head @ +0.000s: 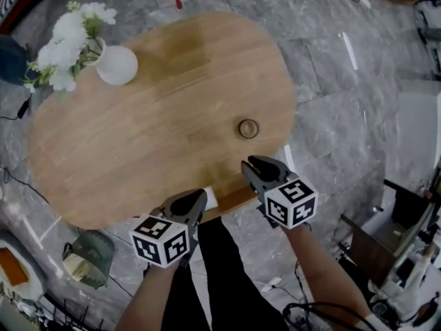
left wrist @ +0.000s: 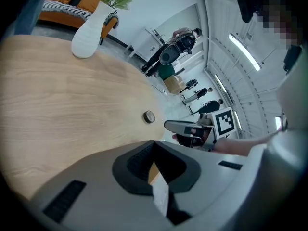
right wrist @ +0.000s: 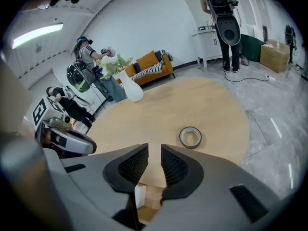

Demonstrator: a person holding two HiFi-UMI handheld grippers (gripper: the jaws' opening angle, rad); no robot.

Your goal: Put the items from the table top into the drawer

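Table (head: 151, 129): oval top, pale wood, straight grain, matte. Tape roll (head: 248, 128): small flat ring with a dark rim. It lies flat at centre-right of the head view, alone on bare wood, just above your right gripper (head: 258, 165). That gripper's ribbed black pads (right wrist: 133, 166) stand a narrow gap apart with nothing between them; the roll sits beyond the tips. Your left gripper (head: 193, 200), lower centre, has its jaws closed together, empty. Between the two grippers, at the table's near edge: a white piece (head: 210, 198) beside a wood slab (head: 236, 198); what they are is unclear. Upper left: smooth round white vase (head: 117, 65) with white flowers (head: 69, 33), well apart from the roll. Grey veined stone floor (head: 331, 81) all round.
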